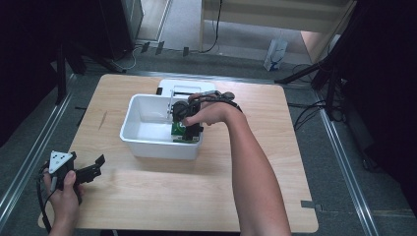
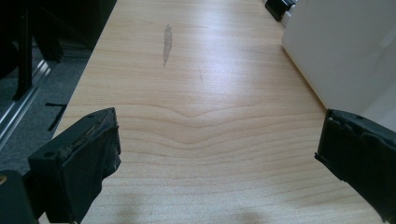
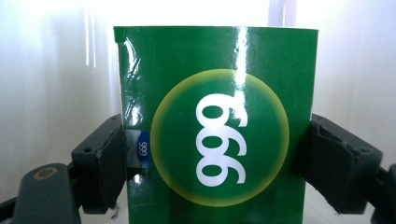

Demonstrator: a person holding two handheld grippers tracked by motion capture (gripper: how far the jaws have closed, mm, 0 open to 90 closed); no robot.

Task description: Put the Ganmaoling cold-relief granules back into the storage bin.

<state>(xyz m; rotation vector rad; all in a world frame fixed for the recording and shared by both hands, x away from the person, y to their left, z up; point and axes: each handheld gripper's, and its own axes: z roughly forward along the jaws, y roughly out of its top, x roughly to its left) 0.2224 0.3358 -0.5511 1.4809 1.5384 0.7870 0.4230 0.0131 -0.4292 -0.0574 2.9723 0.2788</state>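
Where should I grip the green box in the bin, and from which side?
Across its two narrow side faces, coming from above into the white bin. The green box is flat-sided, and the bin walls block any level approach. The right gripper already sits that way: its jaws are pressed on opposite sides, about mid-height, with the printed face towards its camera.

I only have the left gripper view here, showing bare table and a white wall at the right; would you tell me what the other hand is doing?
Observer: The right gripper is down inside a white bin, shut on a green box.
Operator: Thank you. Is there anything printed on that box?
Observer: A yellow-rimmed circle with white digits, 999 or 666 depending on which way up.
Operator: And where does my left gripper sit relative to the bin?
Observer: The left gripper is open, near the table's front left corner, apart from the bin.
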